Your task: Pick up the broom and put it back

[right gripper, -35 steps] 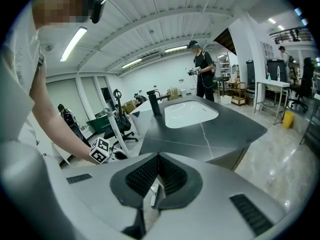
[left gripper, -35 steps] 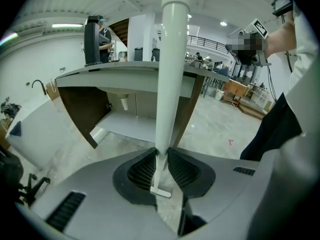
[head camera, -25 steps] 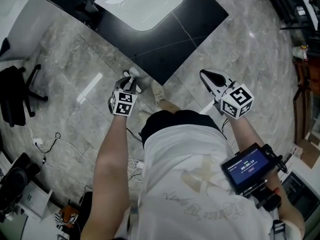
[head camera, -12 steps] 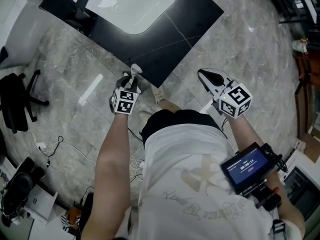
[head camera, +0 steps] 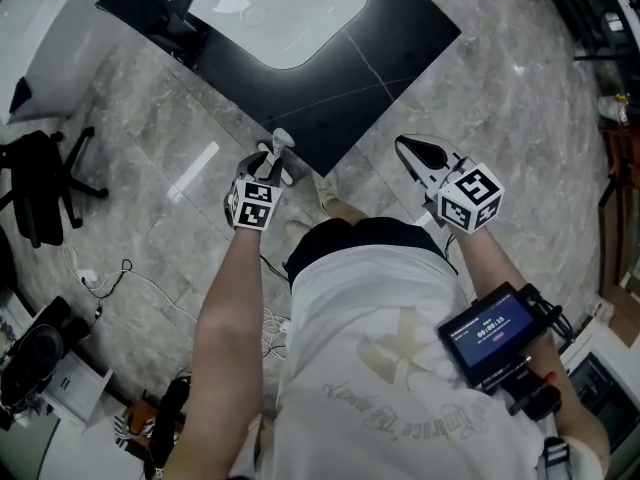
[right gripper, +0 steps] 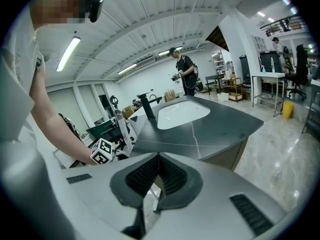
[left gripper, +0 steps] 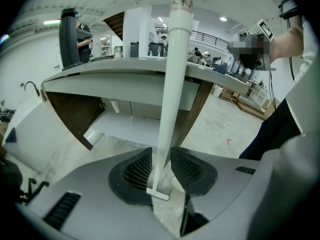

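Grey stone floor (head camera: 140, 118) lay below a dark counter (head camera: 400, 38). At its corner the white broom handle (left gripper: 176, 74) stood nearly upright between the loose, just-opening jaws of the left gripper (left gripper: 161, 160); the right gripper (right gripper: 158, 166) was closed, empty.

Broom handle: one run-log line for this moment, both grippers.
left hand-held gripper: jaws just opened, broom handle between them, not clamped | right hand-held gripper: jaws together, holds nothing
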